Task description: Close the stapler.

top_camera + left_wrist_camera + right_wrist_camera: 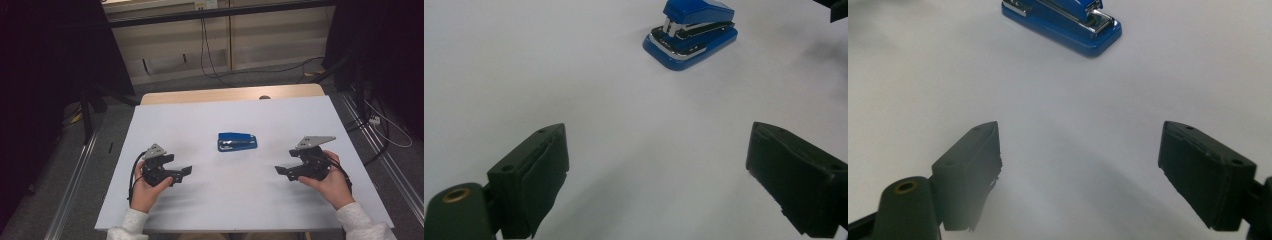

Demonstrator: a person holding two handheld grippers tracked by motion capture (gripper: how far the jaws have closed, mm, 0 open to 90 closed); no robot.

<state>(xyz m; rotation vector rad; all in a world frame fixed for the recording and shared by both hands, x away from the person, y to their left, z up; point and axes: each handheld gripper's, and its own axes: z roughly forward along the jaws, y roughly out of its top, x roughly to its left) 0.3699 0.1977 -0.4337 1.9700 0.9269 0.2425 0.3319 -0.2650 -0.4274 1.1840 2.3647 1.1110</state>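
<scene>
A small blue stapler (237, 141) lies flat on the white table top (225, 205), a little beyond the middle. My left gripper (185, 172) rests in a hand at the front left, pointing right toward the centre, open with nothing between its jaws. My right gripper (280, 171) mirrors it at the front right, pointing left, also open and holding nothing. In the left gripper view the stapler (691, 32) sits far ahead of the open gripper (657, 142). In the right gripper view the stapler (1063, 22) lies well beyond the wide-open gripper (1079, 135).
A wooden strip (225, 94) shows along the table's far edge. Black cables (210, 55) trail over the floor behind it, and metal rails (75, 185) run along both sides. A corner of the right gripper (836, 7) appears at the top right of the left gripper view.
</scene>
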